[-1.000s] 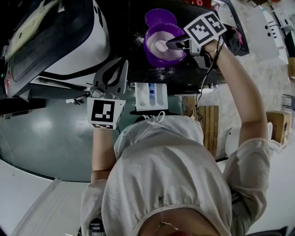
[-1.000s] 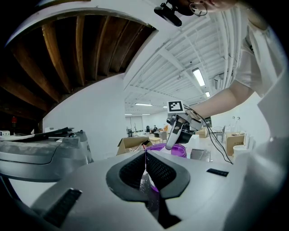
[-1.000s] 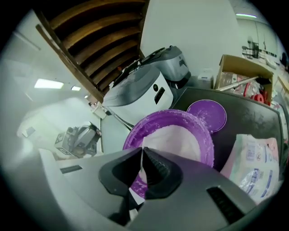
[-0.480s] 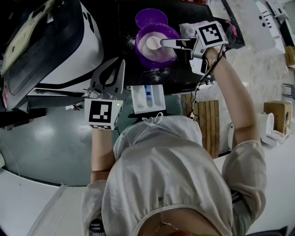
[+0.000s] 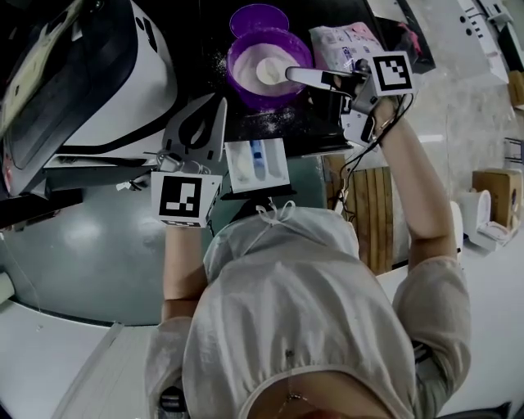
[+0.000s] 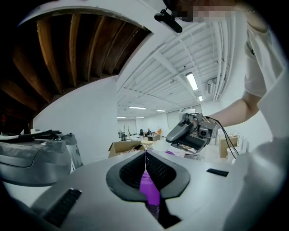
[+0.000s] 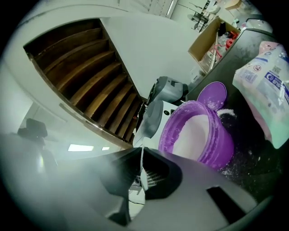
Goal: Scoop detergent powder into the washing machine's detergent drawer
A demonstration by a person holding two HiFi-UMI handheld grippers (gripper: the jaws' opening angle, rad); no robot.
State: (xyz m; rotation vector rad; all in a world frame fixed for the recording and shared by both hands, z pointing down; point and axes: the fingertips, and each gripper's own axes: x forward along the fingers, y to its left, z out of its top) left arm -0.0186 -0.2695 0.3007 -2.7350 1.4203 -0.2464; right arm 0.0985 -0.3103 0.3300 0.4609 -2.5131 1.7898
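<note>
A purple tub (image 5: 242, 85) of white detergent powder stands on the dark counter, and its lid (image 5: 258, 18) lies just behind it. My right gripper (image 5: 327, 79) is shut on the handle of a white scoop (image 5: 271, 73). The scoop's bowl holds powder and sits over the tub's middle. In the right gripper view the scoop (image 7: 151, 118) runs out from the shut jaws beside the tub (image 7: 216, 149). The detergent drawer (image 5: 256, 161) is pulled out below the counter edge. My left gripper (image 5: 196, 131) is shut and empty, just left of the drawer.
A detergent bag (image 5: 344, 45) lies on the counter right of the tub, close behind my right gripper. Spilled powder (image 5: 274, 123) dusts the counter in front of the tub. The white washing machine body (image 5: 131, 74) fills the left. Wooden slats (image 5: 368, 221) stand at lower right.
My right gripper has drawn back to the right and levelled, so more of the scoop handle shows. The scoop's bowl stays over the tub. The left gripper has held still.
</note>
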